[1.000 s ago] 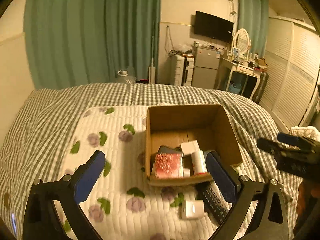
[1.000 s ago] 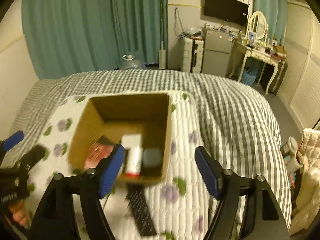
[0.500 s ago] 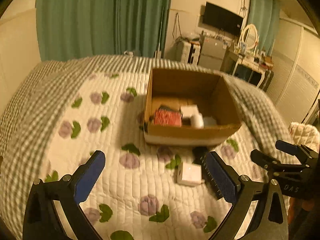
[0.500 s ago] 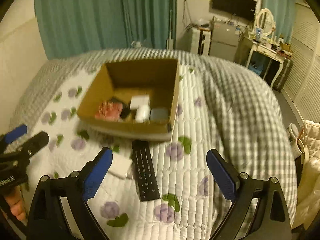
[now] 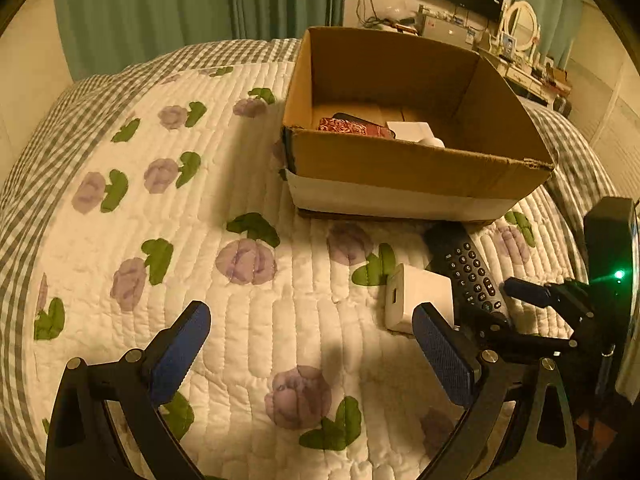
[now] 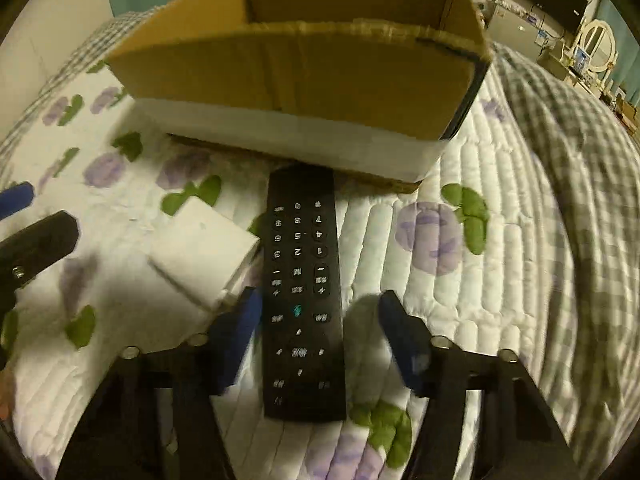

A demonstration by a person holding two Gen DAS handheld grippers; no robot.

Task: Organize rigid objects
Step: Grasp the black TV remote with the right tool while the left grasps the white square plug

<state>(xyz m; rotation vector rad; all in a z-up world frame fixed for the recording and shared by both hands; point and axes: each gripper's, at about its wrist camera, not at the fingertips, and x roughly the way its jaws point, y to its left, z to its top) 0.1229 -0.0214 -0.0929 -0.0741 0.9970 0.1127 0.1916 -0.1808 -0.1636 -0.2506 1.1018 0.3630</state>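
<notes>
A black remote control [image 6: 304, 292] lies on the quilt in front of a cardboard box [image 6: 304, 72]. My right gripper [image 6: 320, 312] is open and straddles the remote, its fingers low at either side. A white charger block [image 6: 204, 248] lies just left of the remote, also in the left wrist view [image 5: 418, 298]. The remote [image 5: 466, 266] and box [image 5: 400, 168] show there too. The box holds a red patterned item [image 5: 348, 126] and a white box [image 5: 410, 130]. My left gripper [image 5: 310, 344] is open and empty over the quilt, left of the charger.
The bed carries a white floral quilt [image 5: 240, 260] over a grey checked cover [image 6: 580, 128]. Green curtains, a TV, a fridge and a dressing table stand at the far wall.
Both grippers have dropped toward the bed and moved closer to the box. The right gripper has come down around the remote and its fingers stand narrower than before.
</notes>
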